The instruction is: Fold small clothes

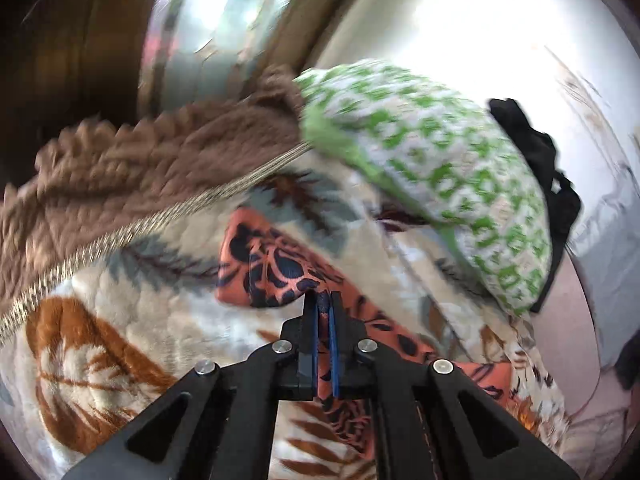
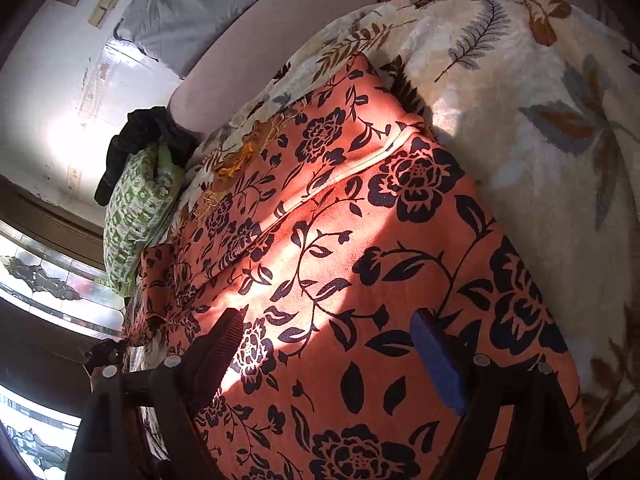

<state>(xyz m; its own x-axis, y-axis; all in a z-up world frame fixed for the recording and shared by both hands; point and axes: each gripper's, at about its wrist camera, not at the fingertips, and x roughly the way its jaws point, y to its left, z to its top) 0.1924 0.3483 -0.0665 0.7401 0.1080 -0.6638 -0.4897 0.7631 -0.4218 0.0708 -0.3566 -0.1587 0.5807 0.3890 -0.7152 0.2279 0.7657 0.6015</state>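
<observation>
A person's left gripper (image 1: pixel 324 300) is pinching a fold of an orange garment (image 2: pixel 360 240) printed with dark blue flowers, its two fingers pressed tight together on the cloth, which is running up between them and trailing off to the lower right in the left wrist view. The garment is lying spread across a cream blanket (image 2: pixel 520 128) patterned with grey and rust-brown leaves, and it is filling most of the right wrist view, with a band of sunlight falling slantwise across its middle. A pale seam is crossing the cloth near its far half, and a patch of yellow embroidery is showing toward its far left edge.

The right gripper (image 2: pixel 332 344) is hovering just above the near part of the garment with its fingers standing wide apart, holding nothing; one finger is showing a ribbed black pad and the other a blue pad.

At the far left of the bed, a green and white pillow (image 1: pixel 432 168) is resting on the blanket, with a black piece of clothing (image 1: pixel 536 152) lying against its far side. In the left wrist view, which is blurred, a brown fuzzy blanket (image 1: pixel 140 168) with a pale stitched edge is lying to the left of the pillow.
</observation>
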